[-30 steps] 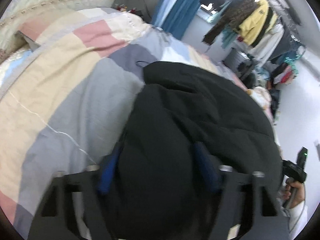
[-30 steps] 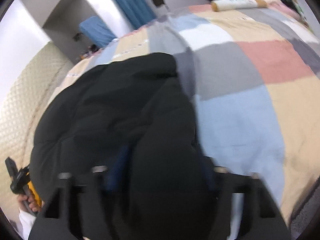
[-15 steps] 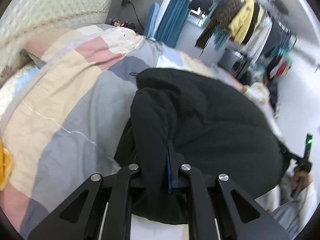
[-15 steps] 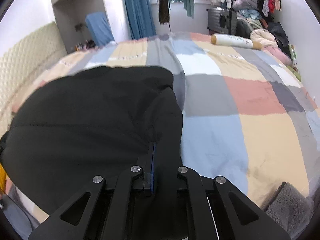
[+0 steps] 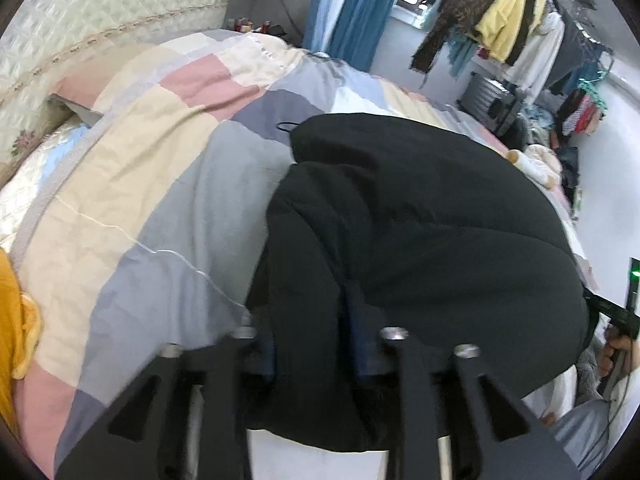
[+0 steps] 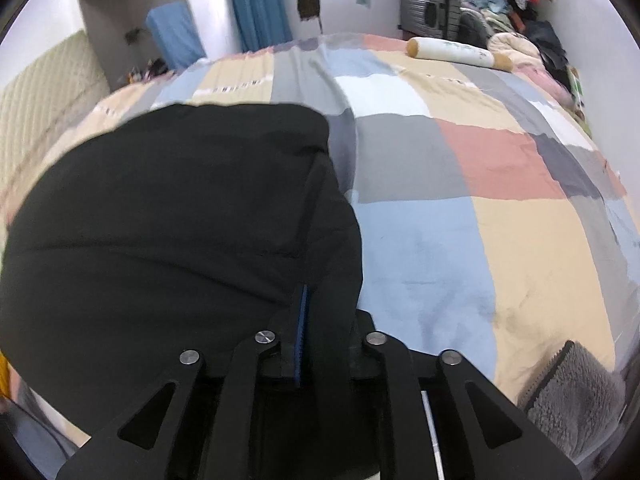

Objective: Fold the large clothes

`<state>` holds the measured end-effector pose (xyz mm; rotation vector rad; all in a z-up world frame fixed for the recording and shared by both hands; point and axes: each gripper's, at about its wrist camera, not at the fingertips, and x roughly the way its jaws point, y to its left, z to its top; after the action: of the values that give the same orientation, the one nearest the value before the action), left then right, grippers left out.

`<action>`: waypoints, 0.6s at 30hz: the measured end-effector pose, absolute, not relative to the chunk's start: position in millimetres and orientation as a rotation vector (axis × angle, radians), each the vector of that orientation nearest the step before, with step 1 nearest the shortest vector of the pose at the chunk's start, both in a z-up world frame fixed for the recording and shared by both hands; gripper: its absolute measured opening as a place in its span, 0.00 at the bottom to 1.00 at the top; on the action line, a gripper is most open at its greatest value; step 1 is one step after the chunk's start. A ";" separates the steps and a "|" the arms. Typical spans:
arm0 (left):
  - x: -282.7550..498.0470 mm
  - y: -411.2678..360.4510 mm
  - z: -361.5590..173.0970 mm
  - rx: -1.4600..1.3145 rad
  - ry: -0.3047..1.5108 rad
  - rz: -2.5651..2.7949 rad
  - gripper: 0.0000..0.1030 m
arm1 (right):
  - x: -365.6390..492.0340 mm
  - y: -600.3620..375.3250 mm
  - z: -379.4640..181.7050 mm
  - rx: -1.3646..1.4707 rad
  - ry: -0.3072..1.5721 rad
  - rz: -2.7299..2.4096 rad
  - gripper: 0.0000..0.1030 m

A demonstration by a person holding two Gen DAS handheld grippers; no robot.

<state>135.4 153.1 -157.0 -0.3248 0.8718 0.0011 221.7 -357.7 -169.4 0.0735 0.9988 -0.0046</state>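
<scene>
The left gripper (image 5: 312, 320) has its jaws opening now, with a thick fold of the black coat (image 5: 420, 232) between the two blue pads. Half a second ago those jaws were pinched almost shut on the fold; a second ago they stood wide, much like now. The fold still fills the gap and touches both pads.

The right gripper (image 6: 320, 340) has its jaws opening too. In its own view a fold of the black coat (image 6: 168, 248) sits tight against the blue pad (image 6: 302, 336), so the coat is held there. Half a second ago these jaws were squeezed closer.

The coat lies puffy and bunched on the near side of the bed (image 5: 132, 184), on a blanket of pink, tan, grey and blue squares. It has hardly moved since the earlier pictures.

Far off, a long white pillow roll (image 6: 456, 53) lies on the bed. Clothes on a rack (image 5: 508, 20) hang at the far right. A hand (image 5: 618, 350) shows at the right edge.
</scene>
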 end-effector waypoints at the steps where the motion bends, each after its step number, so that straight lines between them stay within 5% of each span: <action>1: 135.3 154.4 -154.9 -0.323 0.876 0.017 0.69 | 219.1 -359.0 -166.0 0.091 0.989 -0.002 0.39; 2: 133.8 155.7 -152.8 -0.328 0.872 0.027 0.81 | 218.2 -359.3 -162.6 0.106 0.982 -0.002 0.53; 3: 131.3 156.8 -148.9 -0.332 0.861 0.030 0.81 | 214.0 -360.6 -157.0 0.129 0.968 -0.004 0.57; 12: 122.0 138.1 -96.4 -0.275 0.819 0.023 0.82 | 179.1 -346.1 -84.2 0.134 0.793 0.031 0.69; 14: 119.2 130.6 -78.7 -0.273 0.790 -0.004 0.86 | 164.2 -339.6 -61.7 0.124 0.720 0.026 0.77; 18: 104.8 112.0 -37.9 -0.230 0.706 -0.021 1.00 | 141.7 -326.2 -23.4 0.125 0.634 0.074 0.77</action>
<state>104.8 112.0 -37.9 -0.2302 0.7060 -0.0214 141.7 -326.2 -23.4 0.1249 0.6338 0.0739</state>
